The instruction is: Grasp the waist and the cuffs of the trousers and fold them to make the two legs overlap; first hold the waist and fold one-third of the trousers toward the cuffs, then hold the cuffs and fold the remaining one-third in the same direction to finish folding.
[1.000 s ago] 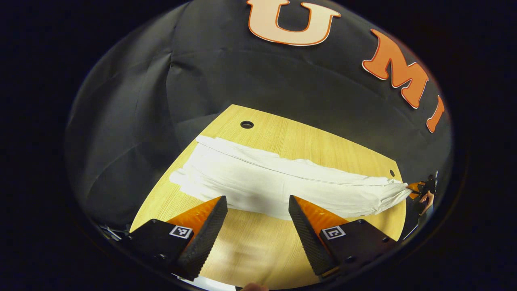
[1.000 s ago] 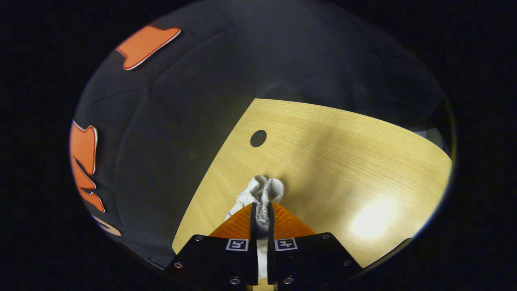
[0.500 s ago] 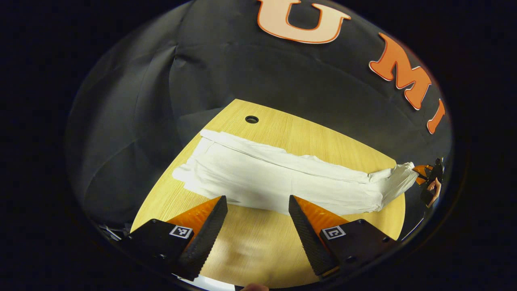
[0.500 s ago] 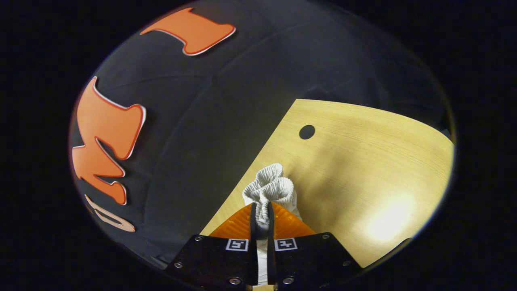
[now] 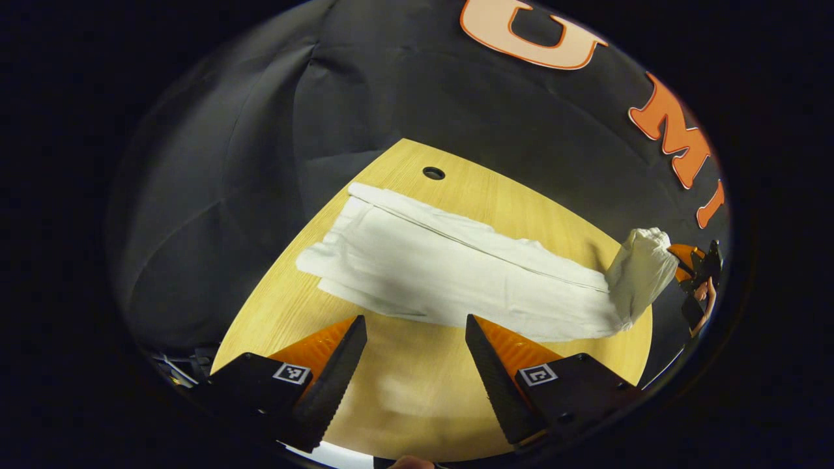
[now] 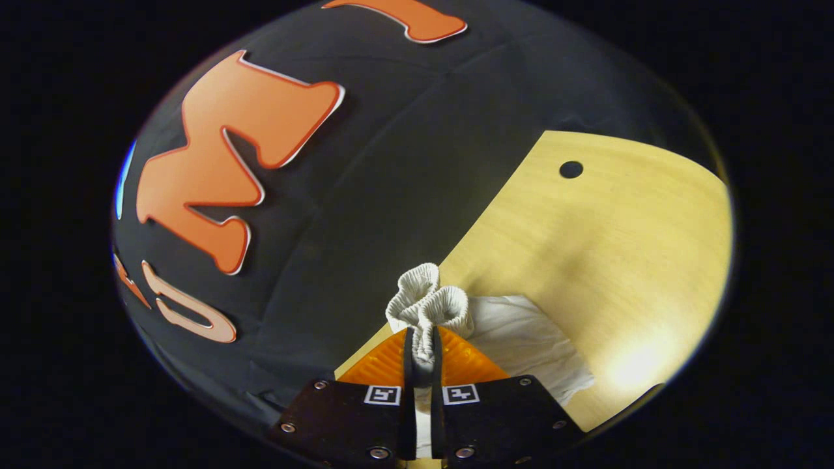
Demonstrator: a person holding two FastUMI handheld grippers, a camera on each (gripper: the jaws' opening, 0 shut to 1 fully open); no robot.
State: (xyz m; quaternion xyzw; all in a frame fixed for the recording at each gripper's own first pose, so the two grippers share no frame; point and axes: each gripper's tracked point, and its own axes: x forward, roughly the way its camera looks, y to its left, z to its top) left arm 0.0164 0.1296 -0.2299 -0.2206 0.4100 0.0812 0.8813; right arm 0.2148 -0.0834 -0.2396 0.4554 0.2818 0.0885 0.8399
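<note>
I am pinching the bunched waist (image 6: 427, 306) in my right gripper (image 6: 421, 345), left gripper (image 5: 416, 339) gaping idle; lifting toward nine o'clock may drag the trousers (image 5: 456, 273) crooked.

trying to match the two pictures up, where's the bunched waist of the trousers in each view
Left gripper view: the waist is lifted off the table at the far right, held by the right gripper.
Right gripper view: the waist bunches at bottom centre, pinched between the right gripper fingers.
Shared landmark: the wooden table, which has a round hole in each view, though I cannot tell if it is the same hole.
</note>
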